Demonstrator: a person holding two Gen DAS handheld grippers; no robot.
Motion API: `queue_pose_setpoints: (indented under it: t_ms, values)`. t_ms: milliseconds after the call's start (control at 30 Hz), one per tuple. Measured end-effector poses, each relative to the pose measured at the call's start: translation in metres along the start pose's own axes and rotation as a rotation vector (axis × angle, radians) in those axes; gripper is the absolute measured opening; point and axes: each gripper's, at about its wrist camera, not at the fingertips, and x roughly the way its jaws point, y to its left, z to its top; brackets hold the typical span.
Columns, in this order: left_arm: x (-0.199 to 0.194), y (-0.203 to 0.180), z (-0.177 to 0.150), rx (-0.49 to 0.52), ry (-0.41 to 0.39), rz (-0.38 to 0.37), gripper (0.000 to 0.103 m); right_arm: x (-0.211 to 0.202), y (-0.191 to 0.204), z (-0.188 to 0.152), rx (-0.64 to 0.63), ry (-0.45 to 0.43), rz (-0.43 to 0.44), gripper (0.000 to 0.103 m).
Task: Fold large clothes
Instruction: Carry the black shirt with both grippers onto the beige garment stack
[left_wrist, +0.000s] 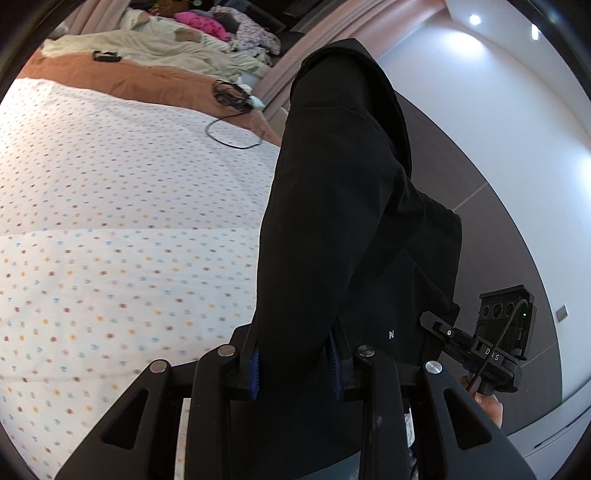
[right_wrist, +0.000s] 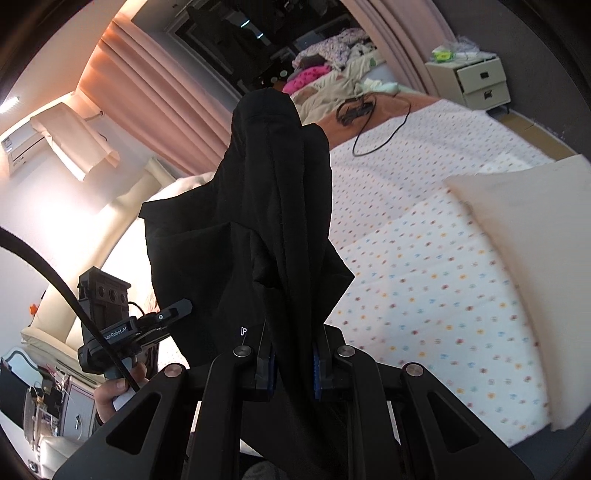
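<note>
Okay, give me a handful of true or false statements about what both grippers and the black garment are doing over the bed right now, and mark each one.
1. Both grippers are clamped on the black garment. True: the left gripper and the right gripper each have cloth between their blue pads.
2. The garment lies flat on the bed. False: it hangs bunched in the air above the dotted bedsheet.
3. A black cable lies on the bed. True.
4. The pillow is bright pink. False: it is cream; the pink item is in the clothes pile at the far end.
5. A white drawer unit stands beside the bed. True.
</note>
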Motion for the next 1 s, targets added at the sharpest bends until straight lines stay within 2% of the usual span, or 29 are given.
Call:
queue_pose_setpoints:
  t_ms: [400,467,700,800,867,1000]
  values:
    - [0.064,-0.100,-0.008,0.083,0.044,-0.091,0.029,-0.107,-0.052,0.010,-0.016,-0.083,-0.066,0.011]
    - [0.082,-0.104,-0.001,0.095,0.056,-0.109,0.029,-0.123,-0.058,0.014,-0.021,-0.097,-0.084,0.011]
    - [0.128,-0.148,-0.010,0.116,0.100,-0.175,0.029,-0.178,-0.070,0.027,-0.051,-0.146,-0.147,0.011]
    - [0.150,-0.164,-0.011,0.125,0.125,-0.206,0.029,-0.195,-0.070,0.028,-0.059,-0.163,-0.175,0.011]
    - [0.157,-0.181,-0.023,0.124,0.141,-0.224,0.029,-0.200,-0.071,0.029,-0.061,-0.171,-0.198,0.011]
    - [0.193,-0.194,-0.022,0.118,0.188,-0.258,0.029,-0.205,-0.070,0.033,-0.061,-0.175,-0.244,0.010]
